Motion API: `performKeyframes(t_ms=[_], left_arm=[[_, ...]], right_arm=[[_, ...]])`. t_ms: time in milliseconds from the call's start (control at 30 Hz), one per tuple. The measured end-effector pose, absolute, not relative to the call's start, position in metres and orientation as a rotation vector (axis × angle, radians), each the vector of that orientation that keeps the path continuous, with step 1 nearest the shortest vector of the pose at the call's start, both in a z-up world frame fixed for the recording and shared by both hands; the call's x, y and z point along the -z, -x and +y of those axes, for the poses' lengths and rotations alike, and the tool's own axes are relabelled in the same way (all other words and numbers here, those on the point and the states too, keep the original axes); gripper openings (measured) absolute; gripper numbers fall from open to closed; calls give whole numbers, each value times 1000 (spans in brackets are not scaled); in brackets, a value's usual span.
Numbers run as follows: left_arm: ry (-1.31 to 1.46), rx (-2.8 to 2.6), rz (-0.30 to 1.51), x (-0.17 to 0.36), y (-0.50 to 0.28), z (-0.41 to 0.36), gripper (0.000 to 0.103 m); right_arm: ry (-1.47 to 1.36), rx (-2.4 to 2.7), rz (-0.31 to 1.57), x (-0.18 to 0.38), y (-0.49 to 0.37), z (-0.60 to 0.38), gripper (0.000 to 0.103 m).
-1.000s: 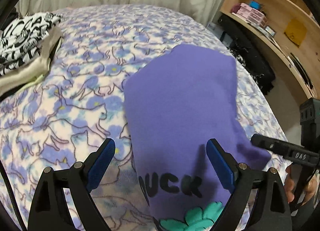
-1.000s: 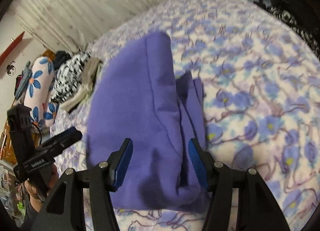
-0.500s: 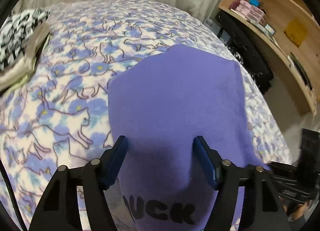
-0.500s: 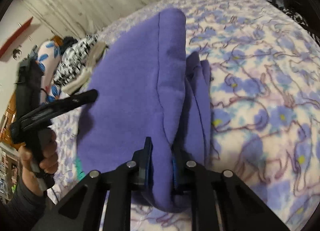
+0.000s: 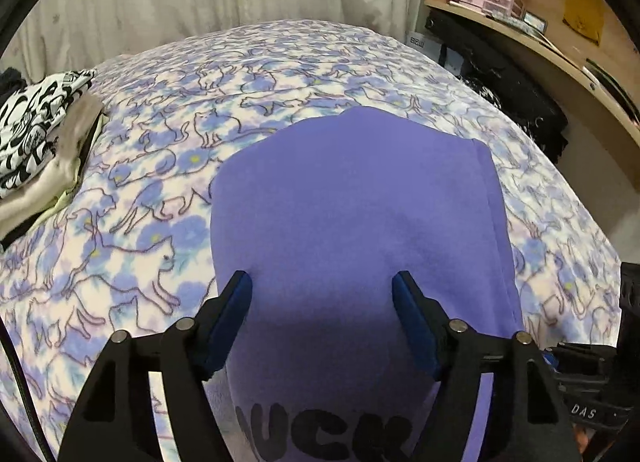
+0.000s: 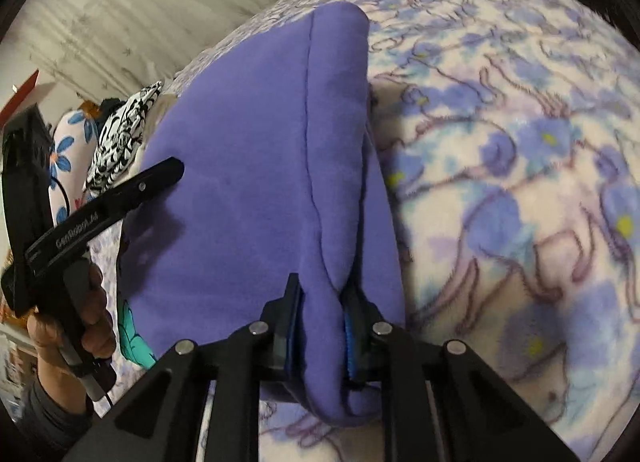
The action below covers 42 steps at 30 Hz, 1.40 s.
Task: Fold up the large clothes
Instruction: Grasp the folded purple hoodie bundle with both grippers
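Since a second ago the right gripper (image 6: 320,326) has gone from straddling the purple sweatshirt (image 5: 360,214) to pinching a thick fold of its edge, jaws easing slightly apart; the left gripper (image 5: 322,298) has come forward over the garment, jaws spread and widening, nothing pressed between its pads. The sweatshirt lies folded on the cat-print blanket (image 5: 168,190). Folded clothes (image 5: 36,134) are stacked at ten o'clock, wooden shelves (image 5: 520,14) at one o'clock.
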<state>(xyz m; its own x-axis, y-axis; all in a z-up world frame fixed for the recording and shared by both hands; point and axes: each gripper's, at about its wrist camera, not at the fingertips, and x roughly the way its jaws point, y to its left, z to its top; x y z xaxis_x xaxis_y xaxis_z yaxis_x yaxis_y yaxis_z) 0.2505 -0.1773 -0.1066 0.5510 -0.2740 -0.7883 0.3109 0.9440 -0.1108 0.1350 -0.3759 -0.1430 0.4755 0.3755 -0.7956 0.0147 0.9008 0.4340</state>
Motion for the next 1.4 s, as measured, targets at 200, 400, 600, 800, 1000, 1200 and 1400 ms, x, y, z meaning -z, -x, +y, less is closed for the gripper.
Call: performKeyframes(t_ms=[200, 400, 600, 800, 1000, 1200, 1400], left_arm=[[-37, 362, 943, 94, -247, -173, 75], [-61, 361, 908, 59, -245, -162, 75], [-41, 243, 912, 52, -272, -144, 75], [22, 238, 979, 76, -299, -140, 73], [36, 263, 1008, 96, -312, -147, 76], [113, 271, 1036, 109, -321, -147, 87], [79, 255, 1005, 99, -312, -143, 87]], right_arm=[[-340, -205, 1099, 114, -138, -376, 34], [-236, -162, 981, 59, -148, -378, 50], [-184, -156, 860, 28, -188, -363, 50], [-211, -183, 865, 38, -247, -343, 48], [-170, -78, 1011, 98, -284, -344, 38], [-190, -66, 1021, 116, -280, -357, 36], [-170, -80, 1024, 101, -274, -352, 38]])
